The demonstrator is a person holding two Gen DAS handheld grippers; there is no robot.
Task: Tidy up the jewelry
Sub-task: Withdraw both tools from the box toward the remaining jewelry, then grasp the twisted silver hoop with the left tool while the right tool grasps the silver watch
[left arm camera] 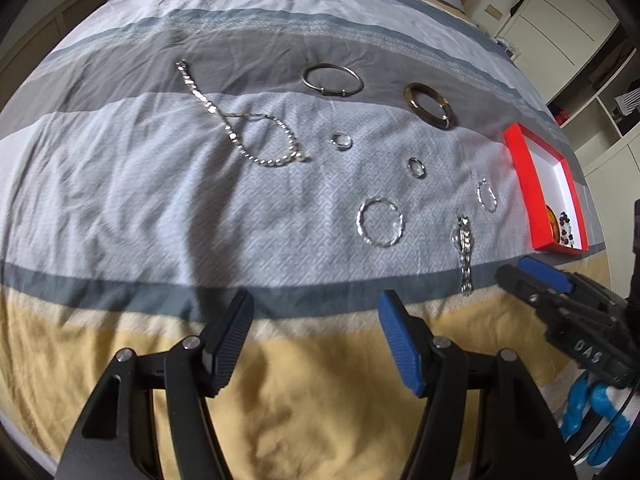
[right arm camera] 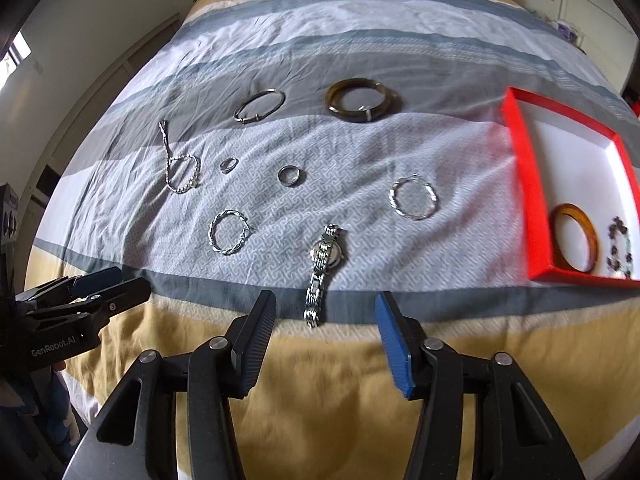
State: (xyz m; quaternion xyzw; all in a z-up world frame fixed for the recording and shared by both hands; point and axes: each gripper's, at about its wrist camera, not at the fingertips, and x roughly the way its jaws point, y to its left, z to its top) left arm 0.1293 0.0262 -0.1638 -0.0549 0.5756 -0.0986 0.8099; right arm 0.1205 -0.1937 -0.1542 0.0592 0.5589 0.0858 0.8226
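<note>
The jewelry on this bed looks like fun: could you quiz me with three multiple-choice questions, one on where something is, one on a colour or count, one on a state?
1. Where does the watch lie?
A. in the box
B. on the bedspread, just ahead of the right gripper
C. on the floor

2. What colour is the outside of the box?
A. red
B. green
C. black

3. How stands the right gripper?
A. shut on a ring
B. shut on the watch
C. open, holding nothing

Answers: 1 B, its band ends between the two fingers' line of sight on the bedspread. 2 A, its walls are red around a white inside. 3 C, its fingers stand wide apart with nothing between them.
</note>
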